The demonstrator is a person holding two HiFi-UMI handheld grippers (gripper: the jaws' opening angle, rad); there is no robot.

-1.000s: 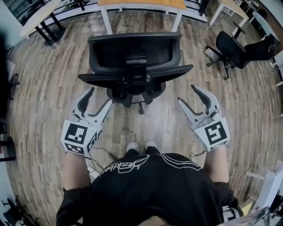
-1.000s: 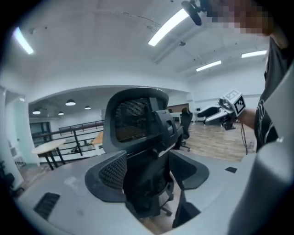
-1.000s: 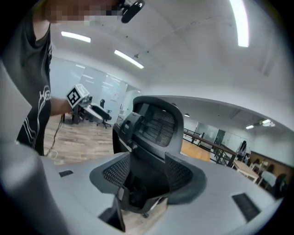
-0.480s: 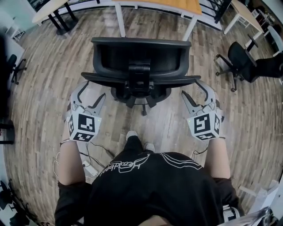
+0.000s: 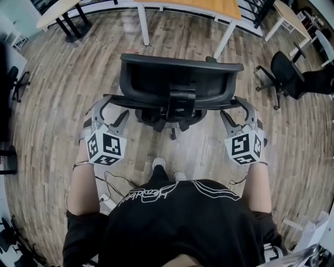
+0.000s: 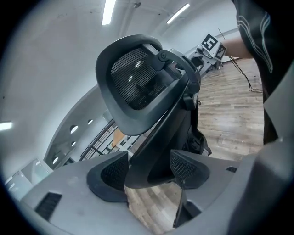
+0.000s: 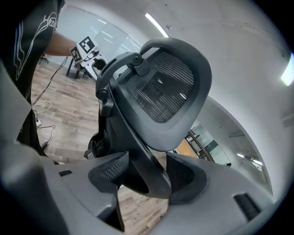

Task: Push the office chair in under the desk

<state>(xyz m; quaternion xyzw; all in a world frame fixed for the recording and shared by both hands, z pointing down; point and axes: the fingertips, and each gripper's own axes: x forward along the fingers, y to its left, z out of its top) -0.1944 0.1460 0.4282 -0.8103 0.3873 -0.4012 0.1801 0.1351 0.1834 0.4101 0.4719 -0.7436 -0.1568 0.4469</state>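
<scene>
Black office chair (image 5: 180, 78) sits short of the desk (image 5: 209, 6), ahead of my left gripper (image 5: 116, 106) and right gripper (image 5: 232, 107); both jaws have just been opening, straddling its backrest edges (image 6: 156, 156) unclamped; the whole push remains

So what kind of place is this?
Probably an open-plan office: a black mesh-backed office chair, an orange-topped desk on white legs, and another black swivel chair on the wood-plank floor.

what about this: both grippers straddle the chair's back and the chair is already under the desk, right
No: the head view shows the office chair short of the desk. The left gripper and right gripper, jaws just opened wider, do straddle its back.
</scene>
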